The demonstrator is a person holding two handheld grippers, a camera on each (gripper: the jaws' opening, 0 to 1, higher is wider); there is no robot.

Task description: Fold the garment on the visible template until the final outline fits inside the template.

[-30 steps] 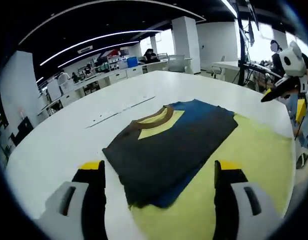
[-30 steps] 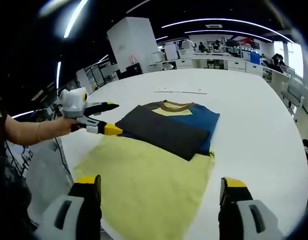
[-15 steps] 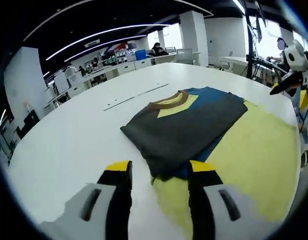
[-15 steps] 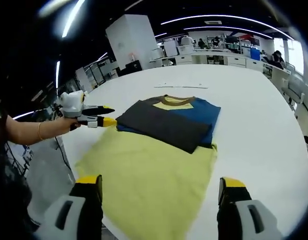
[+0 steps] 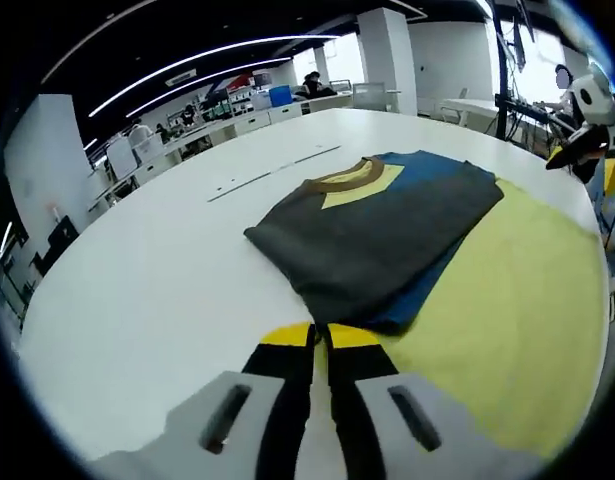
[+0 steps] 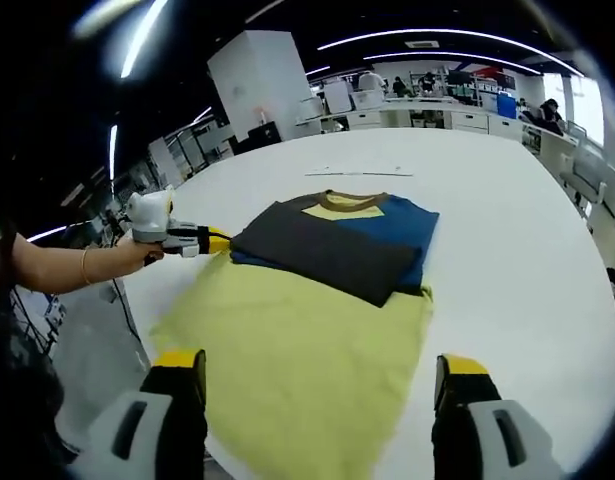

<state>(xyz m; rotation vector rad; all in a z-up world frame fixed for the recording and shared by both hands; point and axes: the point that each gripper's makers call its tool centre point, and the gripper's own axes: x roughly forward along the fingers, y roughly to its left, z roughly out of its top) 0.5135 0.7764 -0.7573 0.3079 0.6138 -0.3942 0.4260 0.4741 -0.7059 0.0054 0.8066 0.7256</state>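
Note:
A folded T-shirt [image 5: 382, 225], dark grey over blue with a brown collar and a yellow inner neck, lies on the white table [image 5: 137, 290]. One end overlaps the yellow template sheet [image 5: 507, 300]. My left gripper [image 5: 319, 336] is shut, its yellow tips together just short of the shirt's near corner. In the right gripper view, the same left gripper [image 6: 215, 240] points at the shirt's [image 6: 332, 245] left corner, held by a hand. My right gripper [image 6: 317, 365] stands open above the template's [image 6: 297, 340] near part, holding nothing. It also appears far right [image 5: 577, 140].
A thin strip [image 5: 272, 172] lies on the table beyond the shirt. The table edge [image 6: 137, 330] runs close to the template's left side, with the person's arm [image 6: 67, 265] beside it. Desks, a pillar [image 6: 257, 85] and people stand far behind.
My left gripper has gone from wide open to shut and has drawn up to the shirt's near corner. The right gripper stays open and almost still.

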